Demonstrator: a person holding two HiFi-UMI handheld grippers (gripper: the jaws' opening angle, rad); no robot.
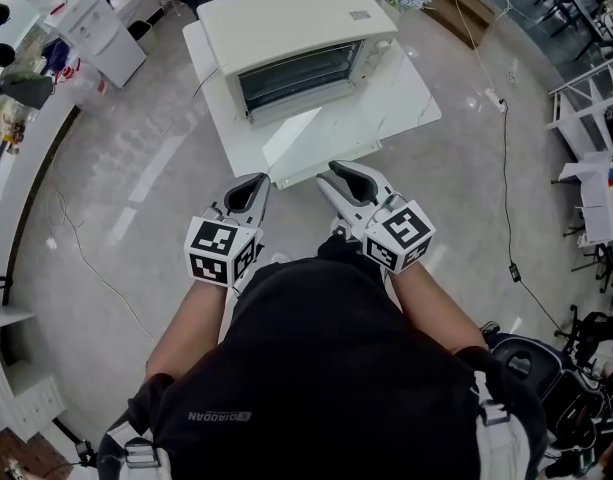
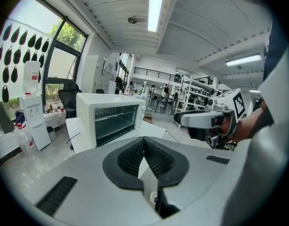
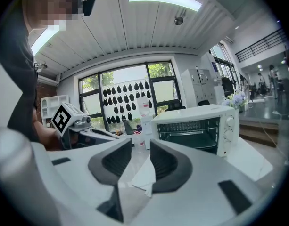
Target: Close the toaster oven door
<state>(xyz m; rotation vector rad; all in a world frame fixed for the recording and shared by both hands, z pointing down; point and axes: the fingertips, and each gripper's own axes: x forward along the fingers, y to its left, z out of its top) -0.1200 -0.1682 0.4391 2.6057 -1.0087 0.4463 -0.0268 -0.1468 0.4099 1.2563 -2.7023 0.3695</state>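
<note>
nearest me, short of the toaster oven (image 1: 286, 28): my left gripper (image 1: 259, 181), jaws pressed together, empty; my right gripper (image 1: 333, 174), jaws spread, nothing between. beyond them: door (image 1: 311, 135) hanging open before the toaster oven, on the white worktop (image 1: 408, 103).

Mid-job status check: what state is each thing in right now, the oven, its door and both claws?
Toaster oven: upright on the white table, cavity exposed.
Toaster oven door: open, dropped down in front of the oven.
Left claw: shut, empty.
Right claw: open, nothing between its jaws.
</note>
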